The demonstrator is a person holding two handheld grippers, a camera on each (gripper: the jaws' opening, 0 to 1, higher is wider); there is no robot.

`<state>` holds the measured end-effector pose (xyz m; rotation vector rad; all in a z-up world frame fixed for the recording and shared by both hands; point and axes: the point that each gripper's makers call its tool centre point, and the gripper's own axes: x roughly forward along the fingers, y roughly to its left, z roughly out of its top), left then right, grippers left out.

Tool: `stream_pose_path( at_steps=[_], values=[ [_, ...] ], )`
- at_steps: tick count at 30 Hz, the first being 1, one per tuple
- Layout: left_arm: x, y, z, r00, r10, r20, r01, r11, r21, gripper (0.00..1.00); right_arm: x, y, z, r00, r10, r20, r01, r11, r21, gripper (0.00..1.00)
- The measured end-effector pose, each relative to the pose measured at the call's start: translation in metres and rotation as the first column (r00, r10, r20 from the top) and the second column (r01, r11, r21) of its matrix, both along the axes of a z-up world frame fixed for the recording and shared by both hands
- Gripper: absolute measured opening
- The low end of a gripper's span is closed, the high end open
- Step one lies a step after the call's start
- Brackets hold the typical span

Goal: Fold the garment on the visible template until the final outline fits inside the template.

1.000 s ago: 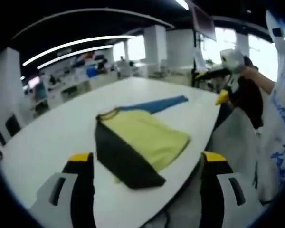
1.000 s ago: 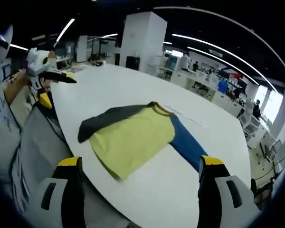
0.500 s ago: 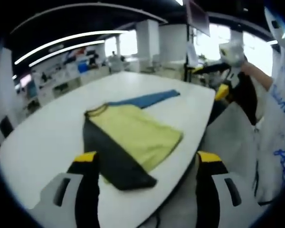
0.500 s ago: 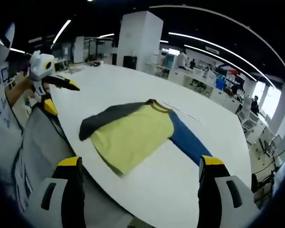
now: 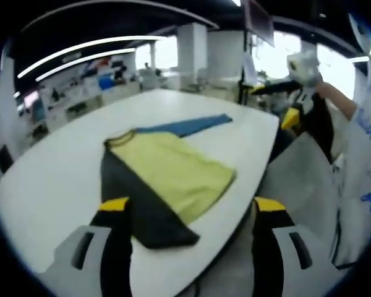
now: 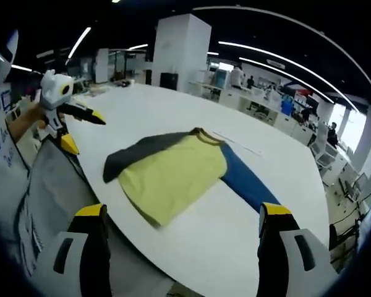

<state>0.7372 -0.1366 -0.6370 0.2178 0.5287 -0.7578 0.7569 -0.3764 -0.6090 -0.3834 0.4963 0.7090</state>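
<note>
A long-sleeved shirt with a yellow body lies flat near the rounded edge of a white table. Its dark sleeve is folded along one side, and its blue sleeve stretches straight out. A faint thin line shows on the table beside the collar. My left gripper hangs open off the table edge, short of the dark sleeve. My right gripper hovers open before the shirt's hem, holding nothing.
The person's white printed clothing stands beside the table edge, with grey floor below. Behind the table are a white pillar, desks with equipment and a few people far off.
Both views have drifted slightly. In the right gripper view the left gripper has edged a little toward the table. The shirt lies as before, and both grippers stay open.
</note>
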Motion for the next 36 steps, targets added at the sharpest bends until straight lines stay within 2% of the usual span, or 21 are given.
stream_pose_path(
  at_steps=[8,12,16,21,25,29,32,36],
  values=[
    [0.0,-0.007,-0.014,0.999,-0.034,-0.023,0.035,0.999,0.025,0.74,0.001,0.004,0.003,1.0,0.004,0.004,-0.004,1.0,0.009,1.0],
    [0.002,-0.01,-0.02,0.999,-0.038,-0.029,0.038,0.999,0.017,0.71,0.003,0.002,0.0,1.0,-0.006,0.0,0.006,1.0,0.009,1.0],
    [-0.002,-0.016,-0.035,0.995,-0.068,-0.07,0.07,0.997,0.028,0.69,0.001,0.002,0.0,1.0,-0.005,-0.003,0.005,1.0,0.006,1.0],
    [-0.004,-0.02,-0.045,0.991,-0.082,-0.106,0.085,0.996,0.027,0.61,-0.002,0.002,0.0,1.0,-0.008,-0.006,0.009,1.0,0.009,1.0],
    [-0.006,-0.023,-0.054,0.987,-0.099,-0.127,0.105,0.994,0.041,0.6,-0.003,0.001,0.0,1.0,-0.015,-0.005,0.015,1.0,0.013,1.0],
    [-0.006,-0.022,-0.069,0.982,-0.107,-0.158,0.122,0.989,0.086,0.5,-0.002,0.001,0.002,1.0,-0.019,0.0,0.019,1.0,0.025,1.0],
    [-0.008,-0.025,-0.079,0.975,-0.114,-0.191,0.132,0.988,0.082,0.4,0.002,-0.004,0.002,1.0,-0.026,0.003,0.026,0.999,0.029,1.0],
    [-0.009,-0.029,-0.089,0.967,-0.124,-0.222,0.142,0.988,0.067,0.34,0.002,-0.005,0.001,1.0,-0.023,0.003,0.023,0.999,0.029,1.0]
  ],
)
